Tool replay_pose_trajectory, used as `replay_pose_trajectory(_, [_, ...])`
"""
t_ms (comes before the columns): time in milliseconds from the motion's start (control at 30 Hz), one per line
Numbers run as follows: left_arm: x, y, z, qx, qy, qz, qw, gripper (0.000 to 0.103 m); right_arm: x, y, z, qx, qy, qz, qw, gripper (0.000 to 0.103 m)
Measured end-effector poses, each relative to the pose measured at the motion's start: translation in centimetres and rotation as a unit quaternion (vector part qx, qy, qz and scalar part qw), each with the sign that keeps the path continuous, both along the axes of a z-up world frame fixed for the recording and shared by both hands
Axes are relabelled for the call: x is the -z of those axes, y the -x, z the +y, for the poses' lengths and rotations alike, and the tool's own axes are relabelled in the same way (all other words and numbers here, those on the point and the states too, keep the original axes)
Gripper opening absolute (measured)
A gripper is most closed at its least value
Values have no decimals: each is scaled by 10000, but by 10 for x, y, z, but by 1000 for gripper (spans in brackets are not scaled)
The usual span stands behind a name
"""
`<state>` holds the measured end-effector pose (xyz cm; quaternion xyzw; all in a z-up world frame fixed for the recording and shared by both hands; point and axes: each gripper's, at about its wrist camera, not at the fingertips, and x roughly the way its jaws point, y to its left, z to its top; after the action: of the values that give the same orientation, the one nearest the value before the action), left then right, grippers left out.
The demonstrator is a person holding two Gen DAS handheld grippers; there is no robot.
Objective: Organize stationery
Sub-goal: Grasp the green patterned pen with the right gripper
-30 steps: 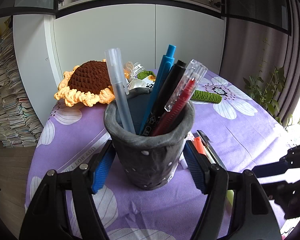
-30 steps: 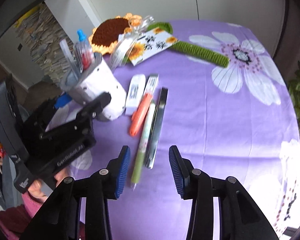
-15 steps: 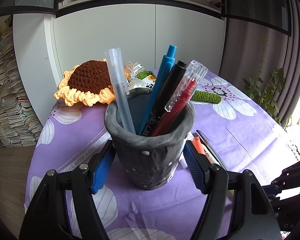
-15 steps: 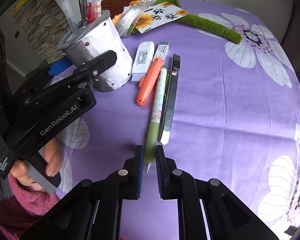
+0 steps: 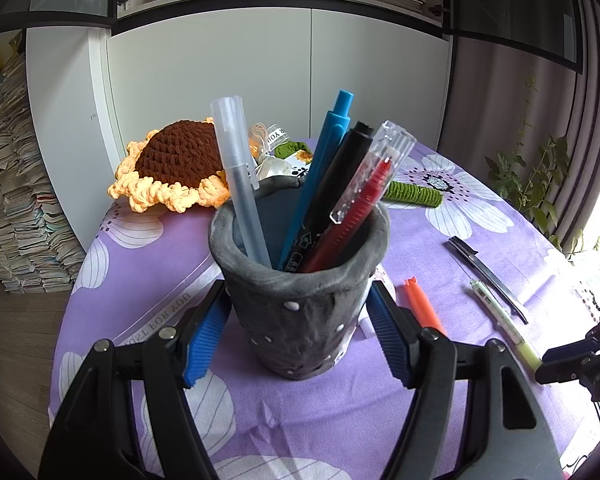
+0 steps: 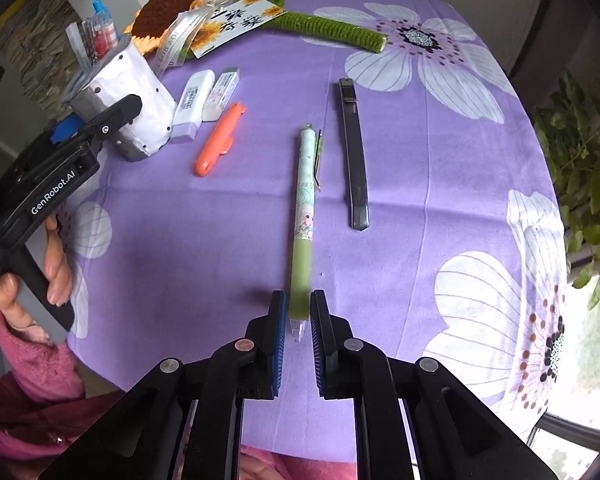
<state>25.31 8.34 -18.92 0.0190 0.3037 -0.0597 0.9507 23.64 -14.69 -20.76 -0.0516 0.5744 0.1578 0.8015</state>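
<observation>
My left gripper point(image 5: 296, 328) is shut on the grey pen holder point(image 5: 300, 300), which stands on the purple flowered tablecloth point(image 5: 160, 264) and holds several pens. The holder also shows in the right wrist view point(image 6: 128, 92), white on that side. My right gripper point(image 6: 298, 320) is shut on the tip end of the green pen point(image 6: 305, 200), which points away from me and looks lifted off the cloth. The green pen shows in the left wrist view point(image 5: 500, 320) too. An orange pen point(image 6: 218, 140), a black utility knife point(image 6: 354, 152) and two white erasers point(image 6: 206, 100) lie on the cloth.
A crocheted sunflower point(image 5: 172, 168) with a green stem point(image 6: 332, 32), ribbon and card lies at the far side. White cabinets point(image 5: 260, 80) stand behind the table. A plant point(image 6: 580, 140) is past the right table edge. Stacked papers point(image 5: 8, 200) are at left.
My right gripper has closed on the green pen and pulled it away from the orange pen and the knife, which has also shifted right. The left gripper and holder have stayed put.
</observation>
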Motion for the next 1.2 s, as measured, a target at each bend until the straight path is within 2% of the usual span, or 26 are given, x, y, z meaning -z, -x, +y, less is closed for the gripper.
replay_pose_trajectory(100, [0, 0, 0, -2, -6, -5, 10000, 70, -5, -11, -3, 161, -51, -128, 9998, 12])
replay_pose_trajectory(267, [0, 0, 0, -1, -2, -3, 10000, 70, -16, -44, 2, 374, -406, -230, 9982, 13])
replay_pose_trajectory(500, [0, 0, 0, -1, 1, 0, 10000, 70, -12, -87, 31, 321, -245, -146, 9991, 13])
replay_pose_trajectory(667, [0, 0, 0, 0, 4, 1, 10000, 69, -7, -92, 41, 269, 30, -158, 9995, 13])
replay_pose_trajectory(933, [0, 0, 0, 0, -1, 3, 10000, 70, -10, -92, 41, 284, 138, -175, 9993, 14])
replay_pose_trajectory(1067, [0, 0, 0, 1, 2, 4, 10000, 70, -4, -95, 39, 278, 113, -76, 9995, 28])
replay_pose_trajectory(1200, [0, 1, -1, 1, 3, 6, 10000, 70, -1, -102, 42, 262, 147, -170, 9994, 28])
